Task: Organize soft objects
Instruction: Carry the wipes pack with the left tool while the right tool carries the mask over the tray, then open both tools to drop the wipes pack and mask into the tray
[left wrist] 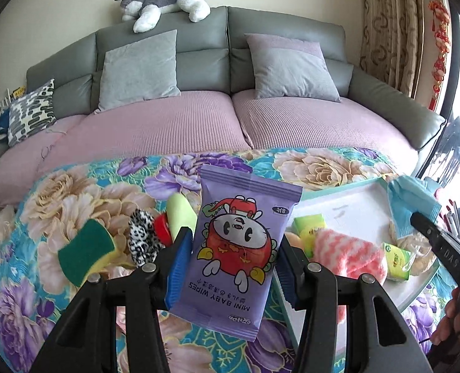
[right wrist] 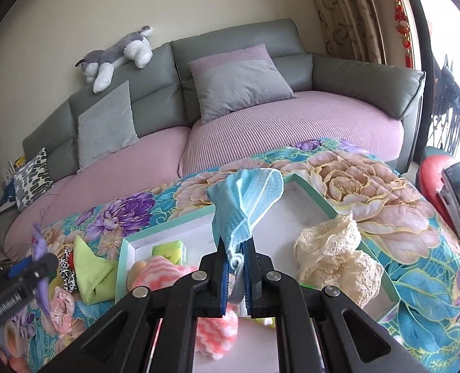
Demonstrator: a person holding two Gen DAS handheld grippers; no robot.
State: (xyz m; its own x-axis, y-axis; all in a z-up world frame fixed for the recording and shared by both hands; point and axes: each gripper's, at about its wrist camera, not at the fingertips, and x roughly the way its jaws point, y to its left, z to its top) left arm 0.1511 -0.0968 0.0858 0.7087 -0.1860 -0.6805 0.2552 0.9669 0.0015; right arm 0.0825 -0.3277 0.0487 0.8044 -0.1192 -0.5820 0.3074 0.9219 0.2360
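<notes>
My left gripper (left wrist: 231, 242) is shut on a purple pack of baby wipes (left wrist: 239, 248) and holds it above the flowered blanket, left of the white tray (left wrist: 354, 205). My right gripper (right wrist: 235, 250) is shut on a blue face mask (right wrist: 245, 202) and holds it over the tray (right wrist: 292, 214). In the tray lie a pink-and-white fuzzy sock (left wrist: 348, 255), green tissue packs (left wrist: 310, 223) and a cream lace cloth (right wrist: 335, 248). On the blanket left of the tray lie a green-yellow sponge (left wrist: 87, 248), a leopard scrunchie (left wrist: 143, 239) and a light green cloth (right wrist: 93, 276).
The flowered blanket (right wrist: 385, 192) covers a low surface in front of a grey sofa with pink seat covers (left wrist: 183, 124), grey cushions and a plush husky (left wrist: 164, 0) on its back. A red object (right wrist: 432, 180) stands at the right.
</notes>
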